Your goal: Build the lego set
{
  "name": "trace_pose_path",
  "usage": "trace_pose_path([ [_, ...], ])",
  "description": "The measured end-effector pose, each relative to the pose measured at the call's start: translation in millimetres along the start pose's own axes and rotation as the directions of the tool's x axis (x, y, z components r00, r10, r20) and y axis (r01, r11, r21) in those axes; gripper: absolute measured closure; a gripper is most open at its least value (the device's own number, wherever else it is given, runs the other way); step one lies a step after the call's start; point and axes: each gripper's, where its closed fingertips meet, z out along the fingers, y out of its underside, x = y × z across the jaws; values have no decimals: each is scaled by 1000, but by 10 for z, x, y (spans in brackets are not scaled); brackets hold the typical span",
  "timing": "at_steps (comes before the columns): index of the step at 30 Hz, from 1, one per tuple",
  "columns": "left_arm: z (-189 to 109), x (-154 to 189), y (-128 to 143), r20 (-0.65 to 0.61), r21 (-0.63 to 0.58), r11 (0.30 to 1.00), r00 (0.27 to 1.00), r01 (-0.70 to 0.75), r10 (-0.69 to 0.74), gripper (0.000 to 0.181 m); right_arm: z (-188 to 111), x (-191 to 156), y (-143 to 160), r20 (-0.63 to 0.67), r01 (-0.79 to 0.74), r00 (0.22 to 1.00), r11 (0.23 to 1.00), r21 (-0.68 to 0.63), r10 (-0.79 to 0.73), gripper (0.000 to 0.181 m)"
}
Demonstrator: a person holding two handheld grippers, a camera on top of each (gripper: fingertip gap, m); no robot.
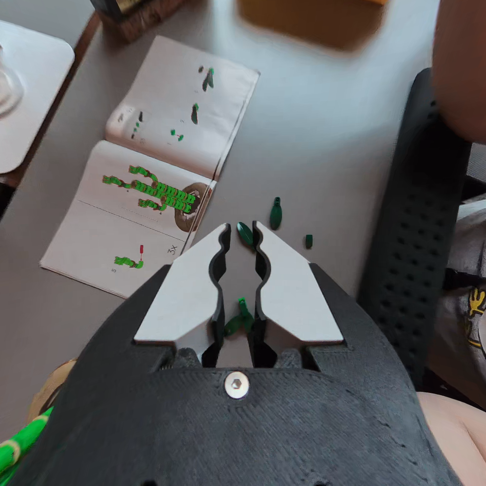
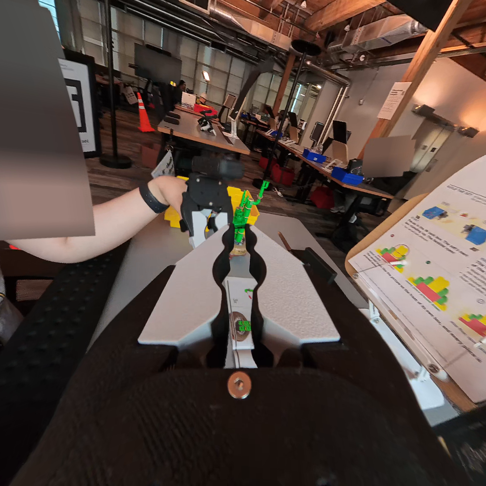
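**Both grippers over the grey table, leaf pieces loose beside the booklet**

The open instruction booklet (image 1: 157, 168) is taken as the landmark; it lies flat on the grey table (image 1: 315, 131). Left of it and nearer the camera, part of a bright green plant model (image 1: 21, 441) is seen at the frame edge. Right of the booklet's near corner, the left gripper (image 1: 241, 226) is held above the table, its fingers slightly spread, with nothing gripped. A dark green leaf piece (image 1: 244, 232) lies on the table below the tips. Further right of the booklet lie a second leaf piece (image 1: 275, 214) and a small green brick (image 1: 309, 241).

In the right wrist view, the right gripper (image 2: 238, 228) is closed on the plant model's (image 2: 240, 218) green stem, held upright over the booklet (image 2: 240, 323).
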Motion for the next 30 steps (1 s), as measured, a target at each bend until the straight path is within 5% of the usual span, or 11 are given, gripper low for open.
trace_pose_path([
  [6, 697, 339, 173, -234, -201, 975, 971, -93, 45, 160, -156, -48, -106, -61, 101, 993, 994, -33, -102, 176],
  [12, 1141, 525, 423, -263, -408, 897, 963, -169, 61, 143, -206, -145, -205, -59, 156, 986, 987, -30, -158, 175],
  [17, 1258, 435, 468, -188, -463, 864, 974, -198, 123, 141, -228, -130, -201, -71, 178, 981, 983, -35, -180, 175],
  [24, 1324, 406, 468, -150, -500, 819, 959, -282, 239, 159, -365, -53, -233, -116, 165, 979, 986, -17, -166, 175],
  [30, 1292, 419, 480, -213, -462, 836, 952, -296, 219, 170, -466, -5, -243, -67, 31, 997, 998, 52, -27, 175],
])
